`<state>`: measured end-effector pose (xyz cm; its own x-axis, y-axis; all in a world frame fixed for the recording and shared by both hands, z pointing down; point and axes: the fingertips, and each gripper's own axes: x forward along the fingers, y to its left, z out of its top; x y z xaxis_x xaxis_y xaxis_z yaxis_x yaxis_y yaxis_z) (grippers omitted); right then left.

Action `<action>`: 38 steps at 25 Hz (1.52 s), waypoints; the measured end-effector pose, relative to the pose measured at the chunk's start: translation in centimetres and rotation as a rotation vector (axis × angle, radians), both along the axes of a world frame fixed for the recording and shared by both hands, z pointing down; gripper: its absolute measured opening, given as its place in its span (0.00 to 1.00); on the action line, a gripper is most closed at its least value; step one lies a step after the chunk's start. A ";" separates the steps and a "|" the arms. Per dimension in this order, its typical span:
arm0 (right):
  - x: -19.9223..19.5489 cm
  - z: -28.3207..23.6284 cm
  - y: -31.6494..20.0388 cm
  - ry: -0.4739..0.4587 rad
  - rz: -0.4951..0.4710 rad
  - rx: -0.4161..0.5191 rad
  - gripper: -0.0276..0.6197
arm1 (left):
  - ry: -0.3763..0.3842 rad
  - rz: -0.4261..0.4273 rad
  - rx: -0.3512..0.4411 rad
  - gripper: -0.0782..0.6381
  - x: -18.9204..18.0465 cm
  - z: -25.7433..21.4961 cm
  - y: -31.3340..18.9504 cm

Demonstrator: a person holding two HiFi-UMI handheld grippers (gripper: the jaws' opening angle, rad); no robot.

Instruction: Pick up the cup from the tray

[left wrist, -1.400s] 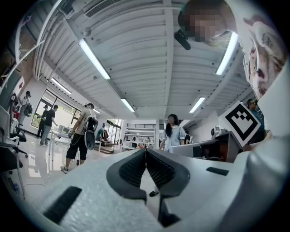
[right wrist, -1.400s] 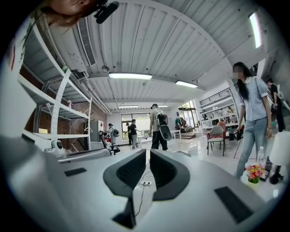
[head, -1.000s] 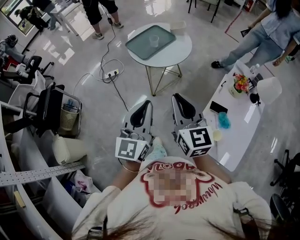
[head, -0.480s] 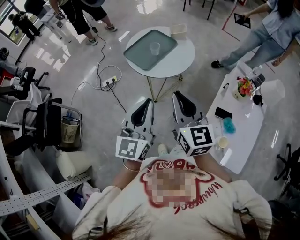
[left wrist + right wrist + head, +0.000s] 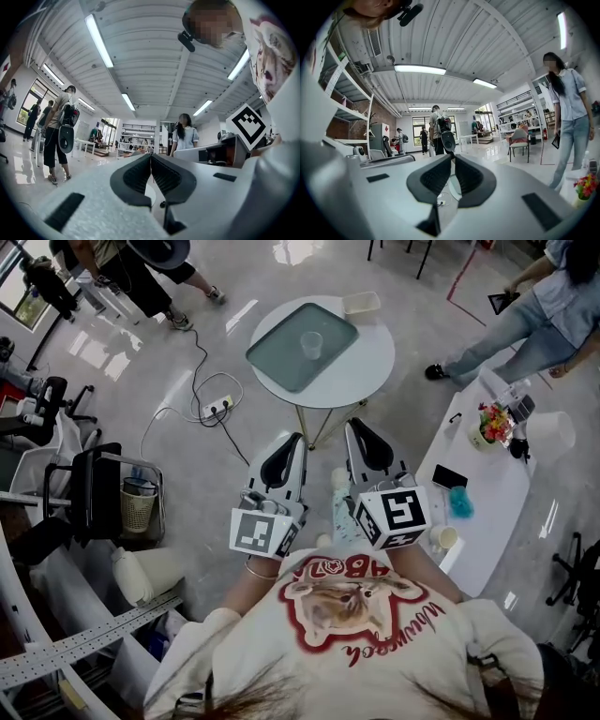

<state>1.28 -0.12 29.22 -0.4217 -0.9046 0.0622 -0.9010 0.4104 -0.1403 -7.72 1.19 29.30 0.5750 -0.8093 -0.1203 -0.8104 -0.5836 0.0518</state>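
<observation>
A clear cup (image 5: 311, 343) stands upright on a grey-green tray (image 5: 281, 357) on a round white table (image 5: 370, 362) ahead of me in the head view. My left gripper (image 5: 296, 439) and right gripper (image 5: 351, 431) are held side by side close to my body, well short of the table. Both point level toward it. Both are shut with nothing between the jaws. In the left gripper view (image 5: 151, 154) and the right gripper view (image 5: 453, 156) the tips meet, and the table's edge (image 5: 451, 186) shows only as a pale sliver behind the right one.
A small white box (image 5: 362, 303) sits at the round table's far edge. A long white table (image 5: 487, 484) with a phone, flowers and cups runs along the right. A power strip with cables (image 5: 217, 409) lies on the floor left of the table. People stand farther off.
I have walked toward the round table; it and the tray sit lower and closer in the head view. Both grippers keep the same pose and stay shut.
</observation>
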 end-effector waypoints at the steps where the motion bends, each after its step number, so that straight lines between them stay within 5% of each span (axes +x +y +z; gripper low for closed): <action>1: 0.0 0.0 -0.8 -0.002 -0.002 0.002 0.11 | 0.000 -0.004 0.001 0.13 -0.1 0.0 -0.8; 22: 3.5 -0.8 -24.0 0.017 -0.047 0.006 0.11 | 0.020 -0.017 0.017 0.13 4.8 -0.9 -24.3; 38: 2.8 1.3 -28.3 -0.014 -0.071 -0.050 0.11 | 0.018 -0.050 -0.055 0.13 3.5 1.0 -28.6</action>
<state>4.10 -28.44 30.54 -0.4856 -0.8684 0.1007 -0.8679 0.4651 -0.1744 -4.25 -27.44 30.33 0.5316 -0.8427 -0.0850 -0.8372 -0.5380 0.0978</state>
